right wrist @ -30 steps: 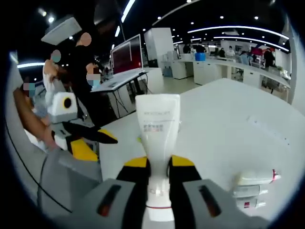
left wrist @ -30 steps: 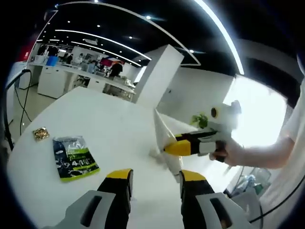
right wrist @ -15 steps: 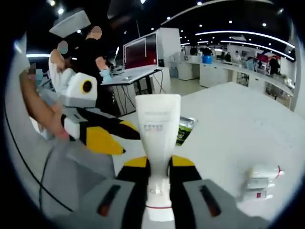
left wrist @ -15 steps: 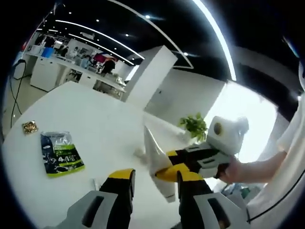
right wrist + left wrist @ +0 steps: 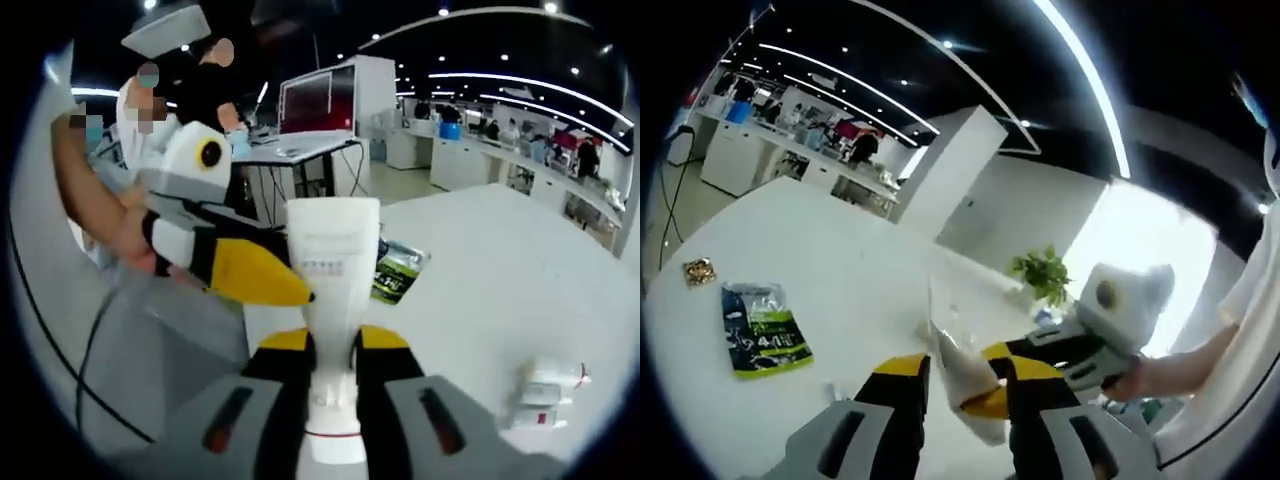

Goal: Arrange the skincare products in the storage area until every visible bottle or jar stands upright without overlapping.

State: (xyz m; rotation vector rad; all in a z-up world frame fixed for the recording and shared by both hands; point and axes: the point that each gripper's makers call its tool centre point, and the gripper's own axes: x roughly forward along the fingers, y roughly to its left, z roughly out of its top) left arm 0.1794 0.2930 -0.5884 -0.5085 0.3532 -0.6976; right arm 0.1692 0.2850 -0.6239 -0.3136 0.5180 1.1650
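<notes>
Now white table (image 5: 840,270) under both grippers. Right gripper (image 5: 333,345) clenched on white tube (image 5: 333,270), held upright between jaws. Left gripper (image 5: 965,375) jaws straddle same tube, grip uncertain. Green sachet (image 5: 760,342) left of it. Small white bottles (image 5: 548,390) lying right of right gripper.

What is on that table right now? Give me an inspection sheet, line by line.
Surface: white table, smooth top.
Job's things: white tube held off the table; small white containers lying on their sides, close together.
Clutter: green sachet; small gold packet.
Grippers: right gripper shut on the white tube; left gripper open, its jaws either side of the tube.
Cables: dark cable beyond the table edge.
Surroundings: potted plant, monitor, white benches, people standing.
</notes>
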